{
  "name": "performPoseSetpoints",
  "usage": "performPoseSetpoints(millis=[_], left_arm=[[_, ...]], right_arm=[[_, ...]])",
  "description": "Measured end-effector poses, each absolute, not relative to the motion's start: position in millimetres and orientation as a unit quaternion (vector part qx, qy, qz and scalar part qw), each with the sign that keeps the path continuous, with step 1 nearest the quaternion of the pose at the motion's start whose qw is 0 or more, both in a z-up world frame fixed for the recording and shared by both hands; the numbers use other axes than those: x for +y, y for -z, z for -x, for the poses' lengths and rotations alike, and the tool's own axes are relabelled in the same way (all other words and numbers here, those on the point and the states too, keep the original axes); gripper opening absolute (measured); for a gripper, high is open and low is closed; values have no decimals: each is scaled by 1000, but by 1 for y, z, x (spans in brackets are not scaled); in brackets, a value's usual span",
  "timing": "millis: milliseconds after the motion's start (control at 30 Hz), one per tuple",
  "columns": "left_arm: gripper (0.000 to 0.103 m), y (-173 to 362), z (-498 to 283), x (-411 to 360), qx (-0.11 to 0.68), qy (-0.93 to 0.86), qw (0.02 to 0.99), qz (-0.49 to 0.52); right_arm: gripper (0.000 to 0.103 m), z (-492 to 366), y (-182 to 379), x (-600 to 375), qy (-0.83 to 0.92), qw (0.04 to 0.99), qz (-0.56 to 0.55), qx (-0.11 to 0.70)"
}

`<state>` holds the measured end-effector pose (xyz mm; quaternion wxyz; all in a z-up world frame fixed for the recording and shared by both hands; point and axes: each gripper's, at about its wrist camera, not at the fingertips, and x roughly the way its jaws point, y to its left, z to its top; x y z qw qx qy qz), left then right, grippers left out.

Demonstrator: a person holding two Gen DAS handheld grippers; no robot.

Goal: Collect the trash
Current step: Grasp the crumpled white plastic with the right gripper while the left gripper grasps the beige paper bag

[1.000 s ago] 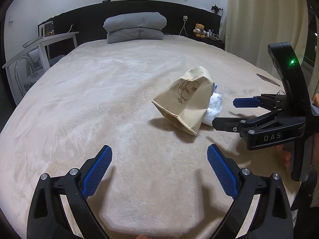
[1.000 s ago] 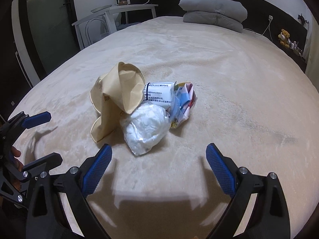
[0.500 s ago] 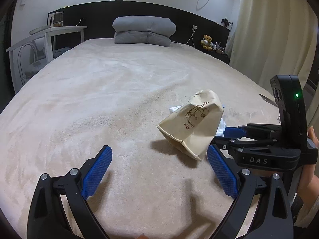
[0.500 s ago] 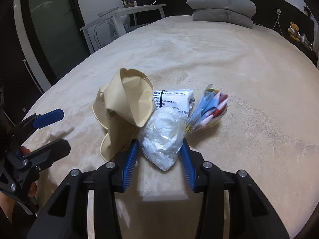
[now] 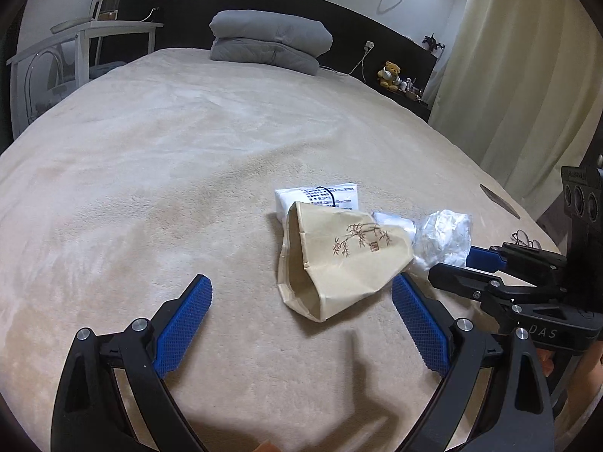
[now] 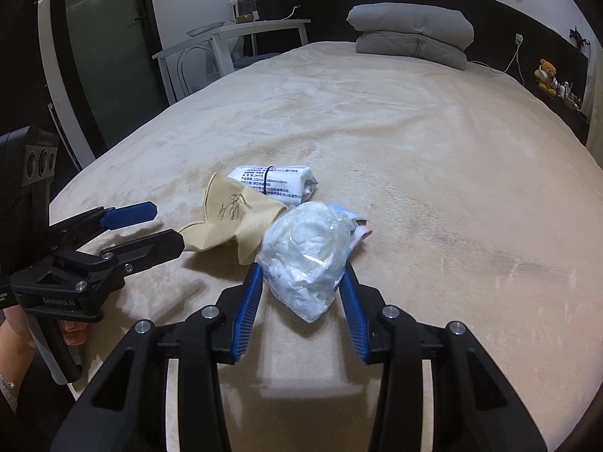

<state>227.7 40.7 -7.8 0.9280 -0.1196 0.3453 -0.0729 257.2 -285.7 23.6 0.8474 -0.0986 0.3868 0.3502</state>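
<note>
Trash clustered on the beige bed (image 5: 158, 173), toward its near edge. Right gripper (image 6: 303, 297) closed in on a crumpled clear plastic bag of white tissue (image 6: 307, 260), blue pads (image 6: 247, 309) pressing both sides, so pinching it. Same bundle (image 5: 444, 235) at 3 o'clock in the left view, just past the right gripper (image 5: 467, 263) there.

Left gripper (image 5: 301, 320) spread wide, holding nothing, pads on either side of the near end of a tan paper bag (image 5: 339, 263). Bag lying on its side, mouth toward 7 o'clock, printed with a brown bamboo sprig and a small red-brown seal; seal characters too small to read. Same paper bag (image 6: 230, 222) at 10 o'clock of the bundle in the right view, touching it, left gripper (image 6: 150, 226) open beside it.

White wrapped pack (image 5: 318, 199) behind the paper bag at 12 o'clock, touching it; black printed lines across its label, a black band around it, text too small to read. Same pack (image 6: 273, 184) in the right view, with digits like "5mm" barely legible.

"DAS" in pale letters on the right gripper body; lettering on the left gripper body blurred.

Folded grey quilt (image 5: 269, 39) at the head of the bed, teddy bear (image 5: 390, 74) at 1 o'clock, glasses (image 5: 525, 239) at 3 o'clock.
</note>
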Motion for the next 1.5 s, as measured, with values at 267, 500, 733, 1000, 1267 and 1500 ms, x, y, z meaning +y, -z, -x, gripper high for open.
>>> performPoseSetpoints(millis=[267,500,733,1000,1267,1500], left_arm=[[95,9,-239,9,355,98,923,112],[95,17,-250,-8,376,88,919,86],[93,26,-265,-2,405,56,907,105],[65,19,-256,-3,391,59,916,69],[40,2,-239,6,373,63,924,50],[17,-7,-226,16,357,65,930,53]], right_arm=[[42,-259,-37,-304,-349,854,86,377],[42,-260,-42,-309,-344,856,86,377],[42,-266,-40,-308,-339,855,69,386],[42,-267,-44,-301,-346,856,66,378],[42,-265,-45,-303,-343,858,74,376],[42,-258,-44,-308,-338,859,74,377]])
